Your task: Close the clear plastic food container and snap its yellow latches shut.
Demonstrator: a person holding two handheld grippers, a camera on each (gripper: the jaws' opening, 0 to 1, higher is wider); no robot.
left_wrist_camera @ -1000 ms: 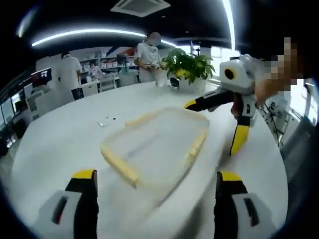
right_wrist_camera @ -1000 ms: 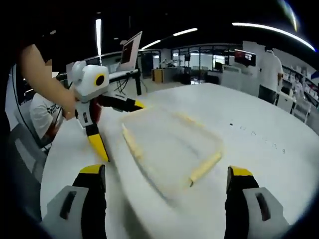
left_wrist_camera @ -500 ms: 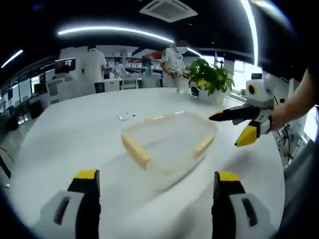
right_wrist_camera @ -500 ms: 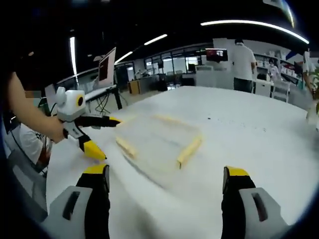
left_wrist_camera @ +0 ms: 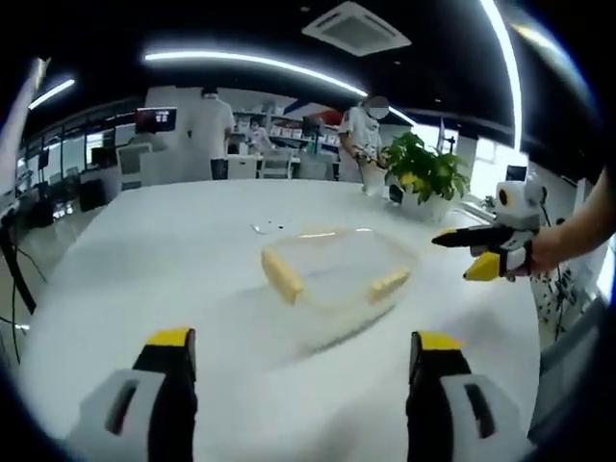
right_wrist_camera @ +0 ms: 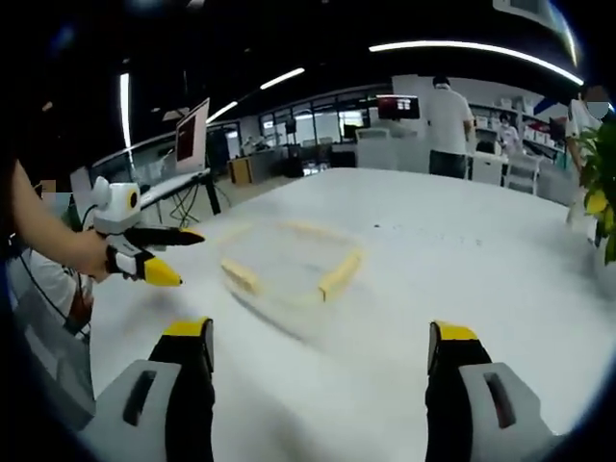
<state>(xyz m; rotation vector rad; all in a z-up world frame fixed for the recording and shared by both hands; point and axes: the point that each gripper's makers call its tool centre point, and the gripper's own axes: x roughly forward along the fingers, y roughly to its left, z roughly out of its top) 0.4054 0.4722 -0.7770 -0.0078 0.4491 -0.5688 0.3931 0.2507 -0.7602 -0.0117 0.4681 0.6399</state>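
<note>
The clear plastic container point(left_wrist_camera: 334, 269) rests on the white table point(left_wrist_camera: 144, 250), a good way ahead of both grippers. Yellow latches point(left_wrist_camera: 282, 275) line its sides; blur hides whether they are snapped down. My left gripper point(left_wrist_camera: 304, 341) is open and holds nothing, well short of the container. The right gripper point(left_wrist_camera: 460, 256) comes in from the right, held by a hand, open, just off the container's right side. In the right gripper view the container point(right_wrist_camera: 287, 262) lies ahead of my open right gripper point(right_wrist_camera: 320, 333). The left gripper point(right_wrist_camera: 183, 257) is open to its left.
A potted plant point(left_wrist_camera: 423, 173) stands on the table's far side behind the container. Small dark bits point(left_wrist_camera: 269, 226) lie beyond the container. People stand at desks in the back point(left_wrist_camera: 210, 130). A monitor point(right_wrist_camera: 192, 135) sits beyond the table's left edge.
Both grippers have drawn back from the container, which now looks smaller and farther away in both views. Both remain open and the container has stayed put.
</note>
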